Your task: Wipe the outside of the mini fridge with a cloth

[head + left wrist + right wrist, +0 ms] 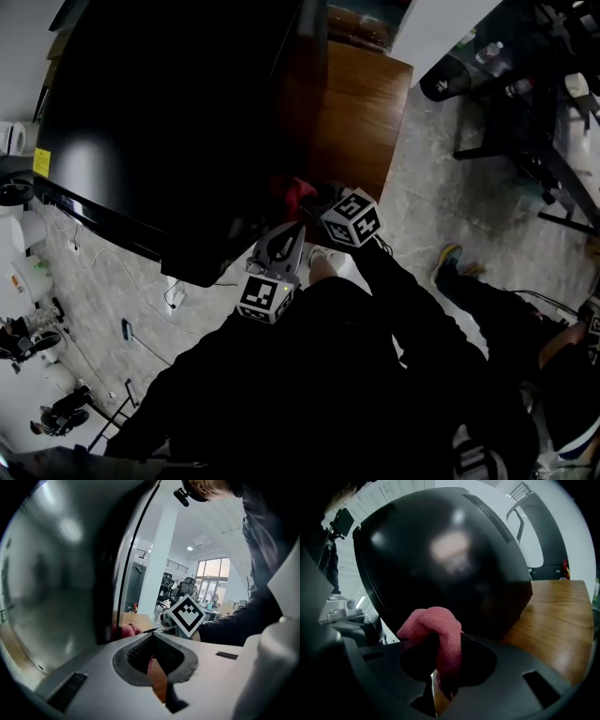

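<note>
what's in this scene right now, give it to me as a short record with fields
fridge: black mini fridge, standing on a wooden top
cloth: pink cloth, bunched, held at the fridge's side wall
right gripper: shut on the cloth
left gripper: jaws together, nothing between them, close beside the right gripper
contact: cannot tell whether the cloth presses on the fridge
</note>
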Action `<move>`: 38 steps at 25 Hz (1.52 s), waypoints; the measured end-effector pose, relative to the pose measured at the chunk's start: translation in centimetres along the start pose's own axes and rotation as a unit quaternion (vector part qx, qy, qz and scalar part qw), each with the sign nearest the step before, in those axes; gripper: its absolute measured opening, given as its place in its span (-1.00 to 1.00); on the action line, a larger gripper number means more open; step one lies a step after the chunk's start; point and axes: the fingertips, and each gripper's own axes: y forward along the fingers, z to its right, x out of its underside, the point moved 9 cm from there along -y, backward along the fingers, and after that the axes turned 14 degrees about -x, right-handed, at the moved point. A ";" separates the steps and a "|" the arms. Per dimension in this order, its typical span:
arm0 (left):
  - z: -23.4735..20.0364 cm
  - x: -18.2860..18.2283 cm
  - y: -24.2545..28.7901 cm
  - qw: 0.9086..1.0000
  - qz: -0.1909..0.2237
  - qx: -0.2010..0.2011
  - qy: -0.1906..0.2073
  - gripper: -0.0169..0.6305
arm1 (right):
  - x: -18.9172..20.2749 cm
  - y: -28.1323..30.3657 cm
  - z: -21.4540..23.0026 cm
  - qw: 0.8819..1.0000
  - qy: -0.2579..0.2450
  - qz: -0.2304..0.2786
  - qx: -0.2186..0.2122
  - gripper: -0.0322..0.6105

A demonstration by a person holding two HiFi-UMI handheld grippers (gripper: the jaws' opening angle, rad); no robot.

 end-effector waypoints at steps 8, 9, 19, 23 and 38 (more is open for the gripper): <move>1.9 -1.8 2.6 1.000 0.011 -0.003 -0.009 -0.93 | -3.4 -1.6 4.4 0.999 -0.010 -0.001 0.035 -0.64; 2.1 -2.2 3.1 1.000 0.016 -0.004 -0.010 -0.93 | -3.8 -1.7 5.0 0.999 -0.011 -0.001 0.038 -0.64; 3.6 -7.6 9.5 0.998 0.062 -0.017 -0.002 -0.93 | -9.4 -4.1 13.2 0.995 -0.025 0.022 0.097 -0.65; 4.0 -9.4 10.4 0.997 0.075 -0.021 0.004 -0.93 | -11.4 -4.9 15.6 0.992 -0.021 0.031 0.122 -0.65; 4.7 -9.6 1.9 0.990 0.087 0.112 0.018 -0.93 | -10.8 -11.7 4.2 0.981 -0.071 0.113 0.144 -0.65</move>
